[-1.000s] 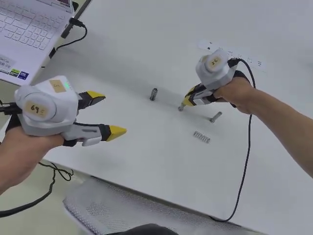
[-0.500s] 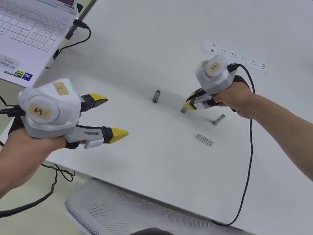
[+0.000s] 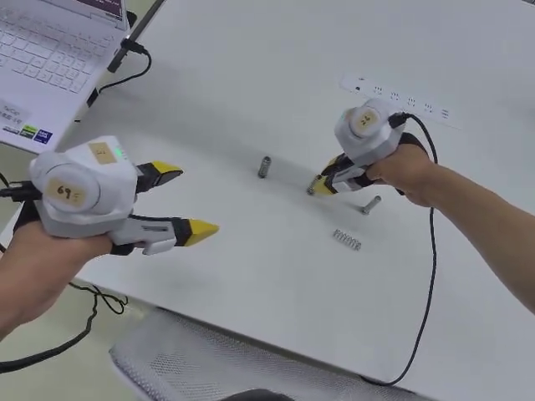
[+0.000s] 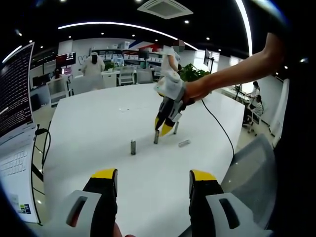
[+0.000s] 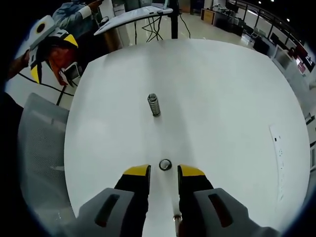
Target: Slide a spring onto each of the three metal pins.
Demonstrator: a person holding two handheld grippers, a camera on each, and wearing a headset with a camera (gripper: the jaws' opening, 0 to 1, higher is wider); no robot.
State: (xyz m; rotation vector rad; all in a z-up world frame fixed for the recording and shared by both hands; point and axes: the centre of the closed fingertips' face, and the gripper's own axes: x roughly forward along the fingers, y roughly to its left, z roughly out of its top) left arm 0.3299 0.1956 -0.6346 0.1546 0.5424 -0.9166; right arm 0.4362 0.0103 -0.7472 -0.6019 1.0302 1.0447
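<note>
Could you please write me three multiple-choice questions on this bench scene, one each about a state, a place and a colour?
1. The left tool is:
A. shut on a spring
B. open and empty
C. shut on a pin

2. The loose spring lies:
A. flat on the white table, nearer the person than the right tool
B. between the left tool's jaws
C. inside a box

3. The tips of both tools are:
A. red
B. blue
C. yellow

Answers:
1 B: in the left gripper view its jaws stand wide apart with nothing between them.
2 A: the head view shows it on the tabletop, below the right tool in the picture.
3 C: yellow tips show on both tools in the head view.
</note>
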